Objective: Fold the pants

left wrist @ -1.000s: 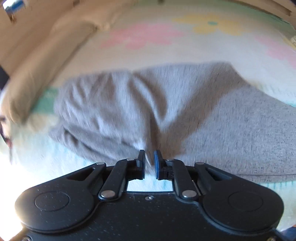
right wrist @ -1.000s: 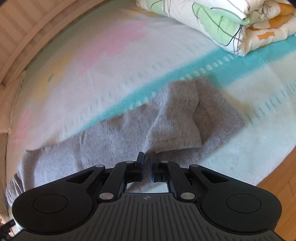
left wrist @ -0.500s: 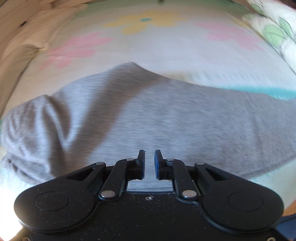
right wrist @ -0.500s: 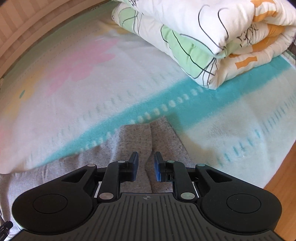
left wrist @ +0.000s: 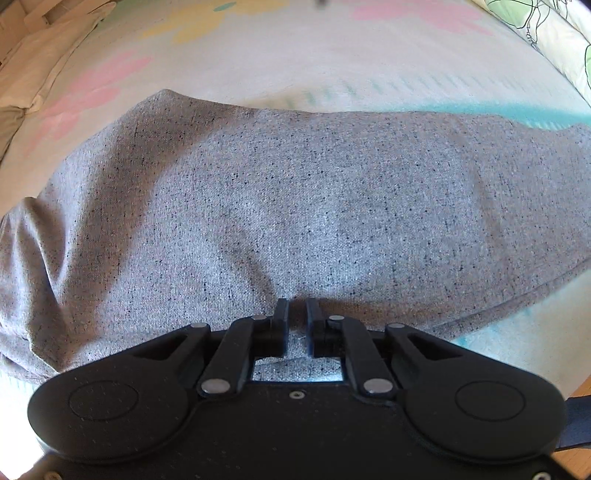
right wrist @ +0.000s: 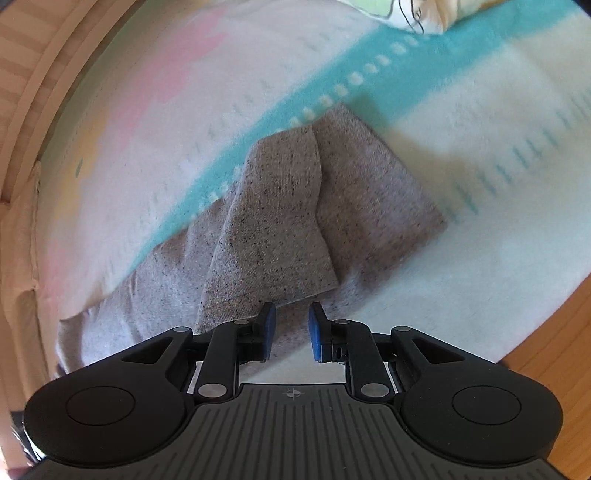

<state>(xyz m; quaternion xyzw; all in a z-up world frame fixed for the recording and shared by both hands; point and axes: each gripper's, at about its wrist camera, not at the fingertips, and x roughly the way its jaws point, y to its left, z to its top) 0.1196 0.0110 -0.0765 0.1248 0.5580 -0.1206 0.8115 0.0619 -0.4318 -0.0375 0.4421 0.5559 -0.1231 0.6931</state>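
Observation:
The grey speckled pants (left wrist: 295,192) lie across a pastel blanket (left wrist: 280,62) on a bed. In the left wrist view my left gripper (left wrist: 297,314) is at the near edge of the pants, its jaws narrowly apart with a pinch of grey cloth between them. In the right wrist view the leg ends of the pants (right wrist: 295,210) lie overlapped, one fold over the other. My right gripper (right wrist: 291,319) is open just above their near edge, holding nothing.
A folded quilt with green and orange print (right wrist: 417,14) lies at the far side of the bed. Beige pillows (left wrist: 33,77) are at the left. The wooden floor (right wrist: 554,332) shows past the bed's right edge. The blanket has a teal stripe (right wrist: 369,77).
The right gripper opened, letting go of the leg ends, and drew back a little. The left gripper slid right along the pants edge, staying pinched on the cloth.

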